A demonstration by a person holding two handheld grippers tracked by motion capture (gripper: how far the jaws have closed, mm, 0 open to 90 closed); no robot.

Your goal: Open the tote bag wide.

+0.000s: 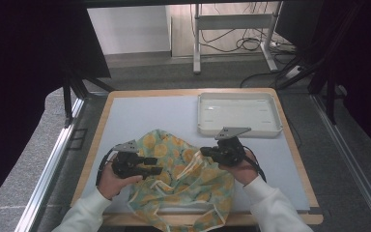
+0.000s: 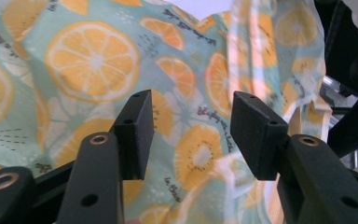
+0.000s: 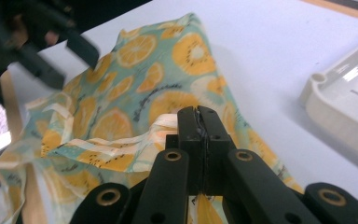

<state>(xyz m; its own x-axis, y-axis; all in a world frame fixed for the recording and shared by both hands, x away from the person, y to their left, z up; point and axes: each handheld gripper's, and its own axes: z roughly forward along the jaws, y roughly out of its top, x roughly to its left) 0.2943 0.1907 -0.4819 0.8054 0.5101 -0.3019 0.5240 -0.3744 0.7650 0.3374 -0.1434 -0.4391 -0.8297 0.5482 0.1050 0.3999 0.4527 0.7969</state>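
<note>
A teal cloth point(image 1: 181, 179) printed with orange slices lies crumpled on the grey mat, its front part hanging over the table's near edge. My right gripper point(image 1: 205, 152) is shut on a raised fold of that cloth point(image 3: 121, 121); in the right gripper view its jaws point(image 3: 201, 116) press together with cloth pinched between them. My left gripper point(image 1: 155, 166) hovers open over the cloth's left side. In the left gripper view the cloth point(image 2: 93, 60) spreads behind the two spread jaws, and nothing sits between my left gripper point(image 2: 192, 130) fingertips.
An empty white tray point(image 1: 239, 114) rests at the back right of the grey mat point(image 1: 145, 113). Its corner point(image 3: 340, 98) lies to the right in the right gripper view. The wooden table edge point(image 1: 92, 150) frames the mat. A desk frame and cables stand beyond.
</note>
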